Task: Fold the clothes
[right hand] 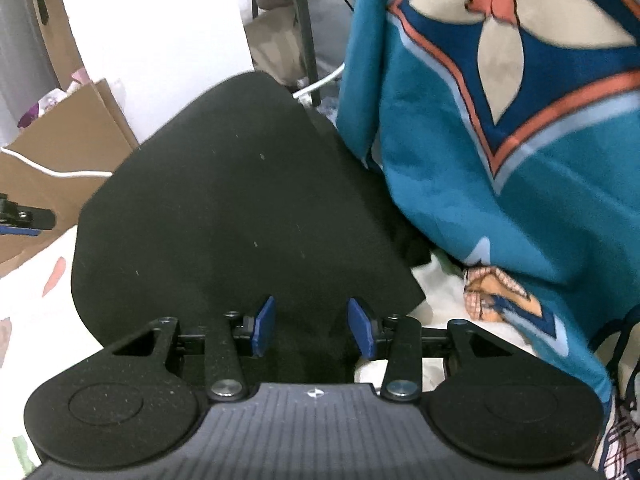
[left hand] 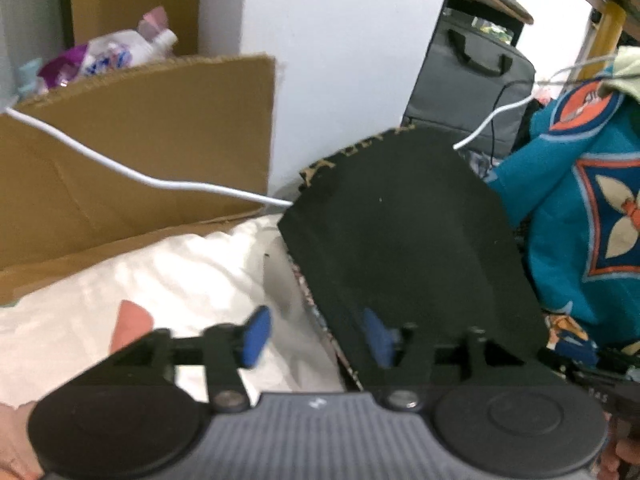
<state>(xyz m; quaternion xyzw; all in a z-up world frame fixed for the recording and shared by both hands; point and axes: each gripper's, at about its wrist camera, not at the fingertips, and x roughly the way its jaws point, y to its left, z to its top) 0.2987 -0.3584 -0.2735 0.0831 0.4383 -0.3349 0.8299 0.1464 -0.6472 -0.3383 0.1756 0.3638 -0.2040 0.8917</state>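
**Black cloth: soft, light, take it by the edge**

We see the black cloth (right hand: 240, 208) folded on the white sheet (left hand: 168, 276), teal garment (right hand: 500, 160) at 3 o'clock. Left gripper (left hand: 316, 338) gapes empty; right gripper (right hand: 312, 328) half-open, cloth between, seemingly unpinched. It looks limp: grip corners.

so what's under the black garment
A patterned cloth edge peeks out under the black garment, all lying on white bedding. How far that patterned cloth extends underneath is hidden.

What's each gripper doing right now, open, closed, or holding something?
Left gripper: open, holding nothing; the black garment lies just beside it.
Right gripper: open, fingers apart above the black garment, not clamped on it.
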